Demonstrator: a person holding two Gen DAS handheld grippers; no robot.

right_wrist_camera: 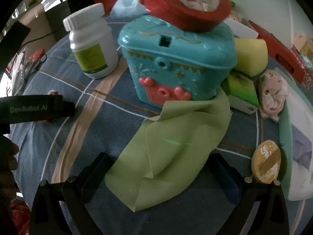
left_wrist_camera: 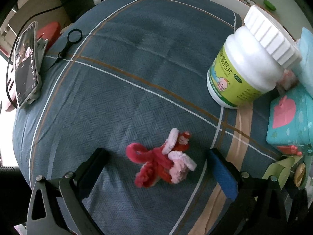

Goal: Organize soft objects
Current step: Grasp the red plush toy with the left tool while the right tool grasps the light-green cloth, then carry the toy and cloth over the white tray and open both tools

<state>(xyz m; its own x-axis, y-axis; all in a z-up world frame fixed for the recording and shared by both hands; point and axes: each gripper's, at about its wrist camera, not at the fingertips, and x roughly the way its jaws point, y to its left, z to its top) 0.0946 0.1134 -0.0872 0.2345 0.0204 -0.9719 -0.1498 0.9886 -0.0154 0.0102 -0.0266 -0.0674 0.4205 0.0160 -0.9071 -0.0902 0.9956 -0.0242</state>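
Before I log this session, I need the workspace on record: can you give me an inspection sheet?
Surface: blue plaid quilted cloth, wrinkled.
Job's things: red-and-pink pipe-cleaner figure lying between the left fingers; light green cloth draped against the teal plastic toy box.
Clutter: white pill bottle, yellow sponge, red tape roll on the box, round yellow tin.
Grippers: left hand-held gripper open; right hand-held gripper open over the cloth.
Cables: black cable by the propped phone.
Surroundings: cardboard boxes, blurred.
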